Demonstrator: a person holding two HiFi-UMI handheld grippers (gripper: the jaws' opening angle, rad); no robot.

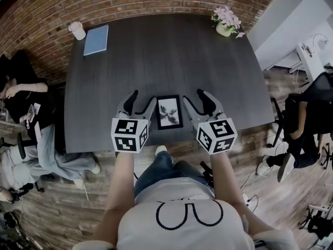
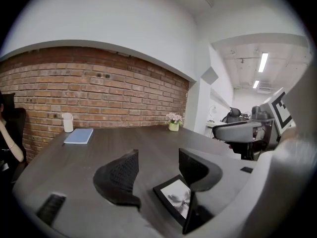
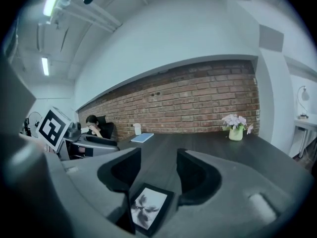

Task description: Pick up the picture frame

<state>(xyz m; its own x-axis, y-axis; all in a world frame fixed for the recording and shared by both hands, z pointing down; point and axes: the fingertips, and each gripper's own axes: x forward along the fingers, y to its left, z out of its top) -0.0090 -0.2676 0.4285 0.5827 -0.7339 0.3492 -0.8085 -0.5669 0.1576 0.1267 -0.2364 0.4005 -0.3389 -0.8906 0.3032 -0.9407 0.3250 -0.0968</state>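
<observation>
Black rectangular picture frame (image 1: 169,112) lies flat at the dark wooden surface's (image 1: 156,51) near edge, long axis running away from me. I read left claw (image 1: 139,104) and right claw (image 1: 199,103) both spread, empty, flanking it equally.

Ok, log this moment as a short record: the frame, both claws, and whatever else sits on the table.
picture frame: lies flat on the dark table, near its front edge, between the two claws
left claw: open, by the frame's left side, nothing between its jaws
right claw: open, by the frame's right side, nothing between its jaws
far side of table: blue notebook and white cup at the left corner, pink flowers in a pot at the right corner
task status: frame not yet picked up
</observation>
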